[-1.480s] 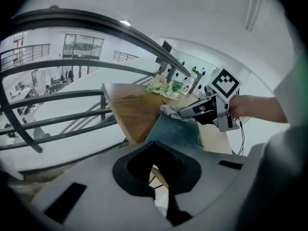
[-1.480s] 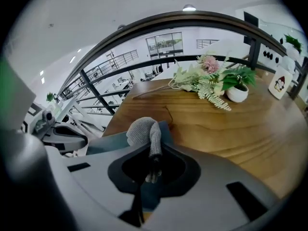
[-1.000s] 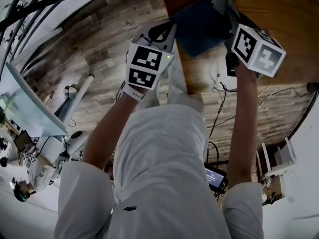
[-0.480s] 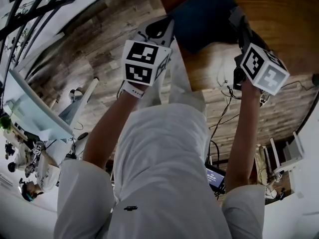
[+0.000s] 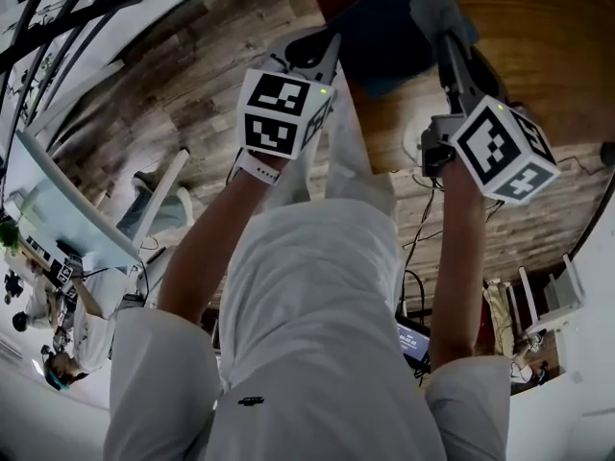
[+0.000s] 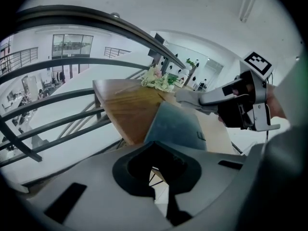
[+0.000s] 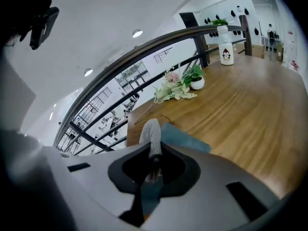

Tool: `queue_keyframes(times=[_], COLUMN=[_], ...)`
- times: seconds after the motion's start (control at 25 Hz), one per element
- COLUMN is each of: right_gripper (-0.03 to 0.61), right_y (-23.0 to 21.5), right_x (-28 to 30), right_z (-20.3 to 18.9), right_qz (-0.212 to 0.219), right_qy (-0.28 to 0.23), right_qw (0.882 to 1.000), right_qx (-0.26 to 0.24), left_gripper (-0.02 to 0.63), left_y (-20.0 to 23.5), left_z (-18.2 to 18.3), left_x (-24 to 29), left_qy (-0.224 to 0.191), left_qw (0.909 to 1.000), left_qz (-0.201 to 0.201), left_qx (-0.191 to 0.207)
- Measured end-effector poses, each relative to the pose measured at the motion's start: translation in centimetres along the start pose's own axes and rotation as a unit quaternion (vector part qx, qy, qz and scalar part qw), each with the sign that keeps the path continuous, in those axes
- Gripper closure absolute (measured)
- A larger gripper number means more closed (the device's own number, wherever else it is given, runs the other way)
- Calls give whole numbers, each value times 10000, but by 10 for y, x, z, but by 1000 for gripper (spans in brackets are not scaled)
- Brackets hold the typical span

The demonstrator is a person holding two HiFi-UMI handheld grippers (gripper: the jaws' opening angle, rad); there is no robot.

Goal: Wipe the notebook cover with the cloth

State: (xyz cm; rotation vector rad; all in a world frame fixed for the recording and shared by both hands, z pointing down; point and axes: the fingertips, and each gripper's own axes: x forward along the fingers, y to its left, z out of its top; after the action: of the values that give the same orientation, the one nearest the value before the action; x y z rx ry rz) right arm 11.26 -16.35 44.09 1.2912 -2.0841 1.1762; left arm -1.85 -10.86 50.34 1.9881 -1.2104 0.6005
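Head view shows the right tongs (image 7: 153, 165), pinching the grey cloth (image 5: 432, 10), have shifted along the blue notebook (image 5: 384, 41) on the table (image 5: 538, 27). The wiping seems under way. The left tongs (image 6: 161, 177) are closed and empty, near the notebook.

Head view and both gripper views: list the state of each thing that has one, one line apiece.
notebook: closed, lying flat on the table.
left gripper: shut, nothing in it.
right gripper: shut on the cloth.
cloth: bunched up, held over the notebook.
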Motion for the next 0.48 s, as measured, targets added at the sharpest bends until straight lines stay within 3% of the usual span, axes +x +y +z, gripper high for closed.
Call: queue_keyframes(times=[0.2,0.48], right_gripper=[541,541], right_y=[15,-12], right_x=[45,42], right_z=[-15,-39], right_qz=[26,-637], right_qy=[242,774], right_qw=[9997,9941], right_qx=[-27,-405], left_gripper=[595,595], left_y=[0,1], left_z=[0,1], left_x=[1,-1], left_qy=[-14,-102], left_qw=[10000,9999], left_qz=[-48,-62], left_qx=[6,-73])
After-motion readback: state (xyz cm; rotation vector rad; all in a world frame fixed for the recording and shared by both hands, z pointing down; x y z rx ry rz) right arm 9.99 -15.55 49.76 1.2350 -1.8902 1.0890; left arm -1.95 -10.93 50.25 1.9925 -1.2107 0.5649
